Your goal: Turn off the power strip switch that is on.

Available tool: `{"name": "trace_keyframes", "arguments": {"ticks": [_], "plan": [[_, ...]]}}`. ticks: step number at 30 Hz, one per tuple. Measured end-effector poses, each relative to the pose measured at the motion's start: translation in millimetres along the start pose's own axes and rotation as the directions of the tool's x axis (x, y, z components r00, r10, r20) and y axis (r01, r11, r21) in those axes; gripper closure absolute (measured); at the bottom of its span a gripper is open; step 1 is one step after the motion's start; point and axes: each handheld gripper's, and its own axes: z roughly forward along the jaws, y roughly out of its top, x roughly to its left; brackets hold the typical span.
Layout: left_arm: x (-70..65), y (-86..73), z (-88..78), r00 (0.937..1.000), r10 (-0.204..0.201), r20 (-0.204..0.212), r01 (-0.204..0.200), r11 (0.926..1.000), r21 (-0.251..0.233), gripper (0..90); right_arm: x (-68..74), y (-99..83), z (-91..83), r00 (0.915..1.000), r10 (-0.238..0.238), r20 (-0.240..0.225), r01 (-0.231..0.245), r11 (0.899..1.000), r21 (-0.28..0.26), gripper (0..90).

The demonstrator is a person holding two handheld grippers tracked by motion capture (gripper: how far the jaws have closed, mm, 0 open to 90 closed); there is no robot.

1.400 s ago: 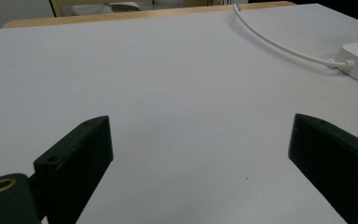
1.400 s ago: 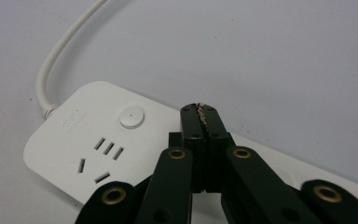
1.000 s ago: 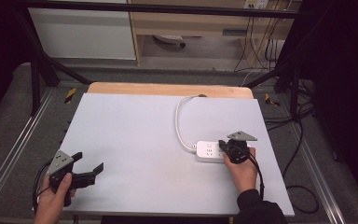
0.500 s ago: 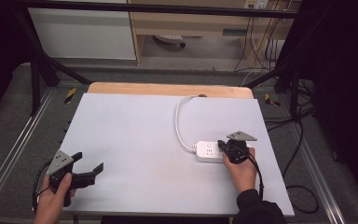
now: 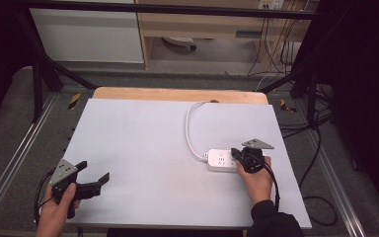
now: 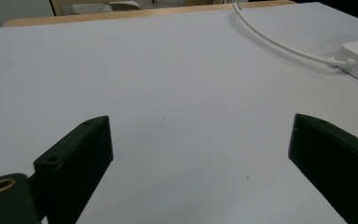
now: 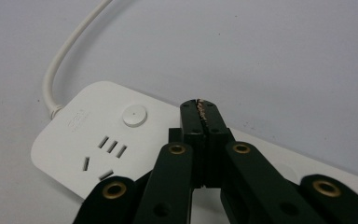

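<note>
Power strip (image 7: 121, 140) under shut right gripper (image 7: 204, 109), perhaps touching

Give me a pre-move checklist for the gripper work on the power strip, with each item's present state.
1. Right gripper jaws shut, nothing between them: ok.
2. Its tips over the power strip, near the round button: ok; whether they touch the strip: cannot tell.
3. Button pressed or strip switched on: cannot tell.
4. White cord lies loose on the table, clear of both grippers: ok.
5. Left gripper open and empty, at the near left corner, apart from the strip: ok.
6. Sockets free of plugs: ok for those in the right gripper view.
</note>
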Motion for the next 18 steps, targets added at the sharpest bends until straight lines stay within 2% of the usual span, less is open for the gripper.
{"name": "trace_keyframes", "arguments": {"ticks": [5, 7, 9, 13, 18], "plan": [[-0.7, 0.0, 0.2, 1.0, 0.001, 0.001, -0.001, 1.0, 0.0, 6.4, 0.1, -0.5, 0.1, 1.0, -0.002, 0.001, 0.002, 1.0, -0.004, 90.0], [-0.9, 0.0, 0.4, 1.0, 0.001, 0.002, -0.001, 1.0, 0.002, 6.4, -1.3, -1.3, -0.1, 0.9998, 0.016, -0.012, -0.016, 1.0, -0.006, 90.0], [-0.8, -0.1, 0.3, 1.0, 0.001, 0.001, -0.001, 1.0, 0.002, 6.4, -1.4, -1.1, -0.1, 0.9999, 0.009, -0.013, -0.009, 1.0, -0.005, 90.0], [-0.5, -0.1, 0.1, 1.0, -0.001, -0.001, 0.001, 1.0, 0.0, 6.4, -3.5, -1.9, -0.1, 0.9994, 0.024, -0.026, -0.024, 1.0, -0.009, 90.0], [-0.3, -0.3, 0.2, 1.0, -0.002, 0.0, 0.002, 1.0, 0.002, 6.4, -2.7, -1.8, 0.1, 0.9998, 0.008, -0.019, -0.008, 1.0, -0.011, 90.0]]}}
